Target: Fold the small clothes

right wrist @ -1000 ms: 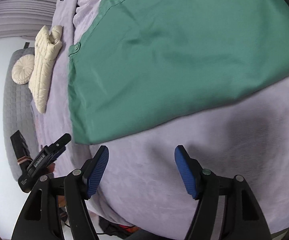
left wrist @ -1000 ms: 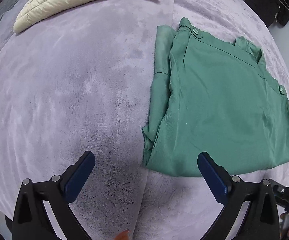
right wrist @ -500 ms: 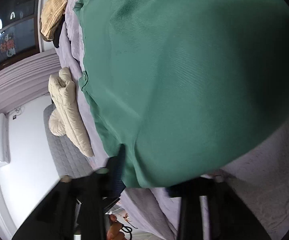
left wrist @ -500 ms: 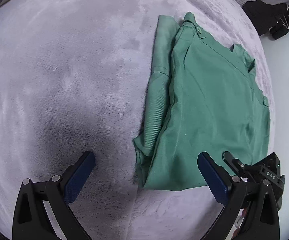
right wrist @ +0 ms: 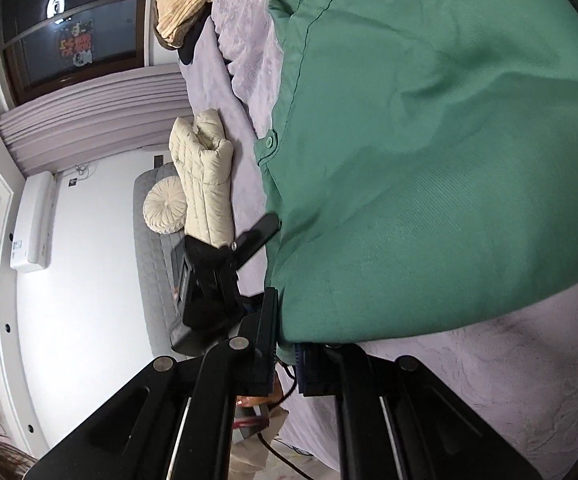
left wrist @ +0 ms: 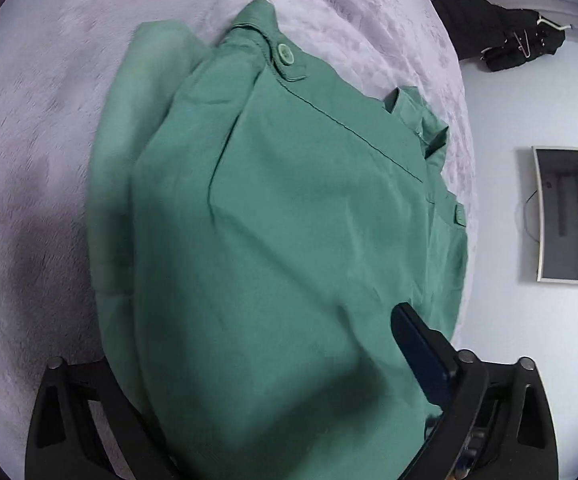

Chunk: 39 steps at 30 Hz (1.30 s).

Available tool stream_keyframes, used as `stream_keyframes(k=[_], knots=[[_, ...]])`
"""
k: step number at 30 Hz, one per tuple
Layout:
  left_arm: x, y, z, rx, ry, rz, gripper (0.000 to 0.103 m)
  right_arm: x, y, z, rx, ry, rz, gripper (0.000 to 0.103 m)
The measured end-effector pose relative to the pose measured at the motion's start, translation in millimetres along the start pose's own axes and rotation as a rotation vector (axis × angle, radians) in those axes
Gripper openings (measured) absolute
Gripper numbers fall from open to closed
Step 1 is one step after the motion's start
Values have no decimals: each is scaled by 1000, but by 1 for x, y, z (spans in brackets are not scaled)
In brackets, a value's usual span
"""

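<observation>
The big purple blanket (left wrist: 37,128) is soft, and my green shorts (left wrist: 289,220) lie folded on it, close up to me. My right gripper (right wrist: 287,354) is pinched tight on the near edge of the shorts. My left gripper (left wrist: 249,392) is spread wide, with the cloth over one finger. A puffy cream jacket (right wrist: 207,184) lies well apart. A green button (left wrist: 285,53) sits on the waistband.

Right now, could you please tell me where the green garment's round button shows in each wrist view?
Left wrist: the round button sits upper centre, on the green garment.
Right wrist: a button shows at left centre, on the garment's edge; whether it is the same one, I cannot tell.
Shared landmark: the lilac blanket under the garment.
</observation>
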State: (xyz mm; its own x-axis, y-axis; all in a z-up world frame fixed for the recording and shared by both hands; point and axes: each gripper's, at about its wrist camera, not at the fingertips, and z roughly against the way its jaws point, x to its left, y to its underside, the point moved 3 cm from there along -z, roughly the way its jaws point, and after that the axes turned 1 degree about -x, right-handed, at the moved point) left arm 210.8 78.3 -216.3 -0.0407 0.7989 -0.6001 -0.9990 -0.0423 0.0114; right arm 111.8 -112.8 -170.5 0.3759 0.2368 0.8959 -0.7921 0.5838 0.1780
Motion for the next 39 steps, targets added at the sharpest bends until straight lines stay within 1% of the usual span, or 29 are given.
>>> stream_keyframes(k=[1,2,3,4,5,6,7,8,10,12,13,14,15,17,18,19,21,22,25,26,28,30,32,34,36,37,39], knots=[[-5,-3,-5,0,-54,-23,56,-1,2,0,34,23,9,8],[-7,-3,-9,7,-93,-42,36,-4,6,4,73,47,21,9],[-9,-4,-11,9,-119,-50,35,-8,9,9,109,90,35,12],[-11,-3,-11,2,-141,-65,28,-8,10,12,147,146,56,13],[-14,-3,-9,-6,-157,-84,26,-7,13,19,193,189,89,13],[-17,-2,-7,-14,-169,-96,24,-4,13,25,214,204,112,13],[-20,-1,-4,-23,-178,-105,23,0,11,35,225,210,141,14],[-23,-1,-2,-36,-186,-115,21,6,7,47,216,224,181,18],[-31,0,5,-65,-195,-130,21,18,-13,68,130,286,267,24],[-41,0,9,-100,-205,-150,19,24,-41,86,7,374,332,24],[-46,1,13,-116,-214,-159,19,23,-57,87,-34,428,359,21],[-54,1,13,-131,-224,-168,19,20,-70,82,-57,456,380,17],[-60,2,15,-144,-236,-178,19,14,-82,73,-68,485,404,16],[-74,2,19,-170,-254,-194,17,-6,-96,46,-16,537,407,14],[-81,3,21,-181,-258,-202,17,-21,-98,29,28,566,387,13],[-90,4,24,-194,-264,-212,17,-32,-97,20,47,578,382,12],[-109,6,29,-210,-274,-240,16,-35,-95,18,27,577,417,12],[-123,6,30,-219,-287,-265,16,-34,-95,20,22,560,411,12],[-176,9,30,-247,-321,-374,16,-41,-96,34,47,472,352,12],[-189,13,30,-250,-328,-407,16,-43,-96,38,58,445,340,12],[-225,15,19,-247,-366,-477,16,-45,-97,57,66,387,308,12],[-265,18,-3,-228,-415,-555,16,-47,-96,82,40,345,280,13],[-301,22,-32,-203,-465,-635,16,-50,-97,119,-8,296,254,13],[-332,26,-64,-178,-492,-692,16,-58,-97,154,-58,271,229,13],[-358,30,-104,-143,-513,-739,16,-73,-98,191,-112,258,190,13],[-370,34,-125,-131,-517,-761,16,-83,-98,208,-138,246,159,15],[-387,44,-175,-84,-565,-816,17,-104,-98,228,-171,231,96,16]])
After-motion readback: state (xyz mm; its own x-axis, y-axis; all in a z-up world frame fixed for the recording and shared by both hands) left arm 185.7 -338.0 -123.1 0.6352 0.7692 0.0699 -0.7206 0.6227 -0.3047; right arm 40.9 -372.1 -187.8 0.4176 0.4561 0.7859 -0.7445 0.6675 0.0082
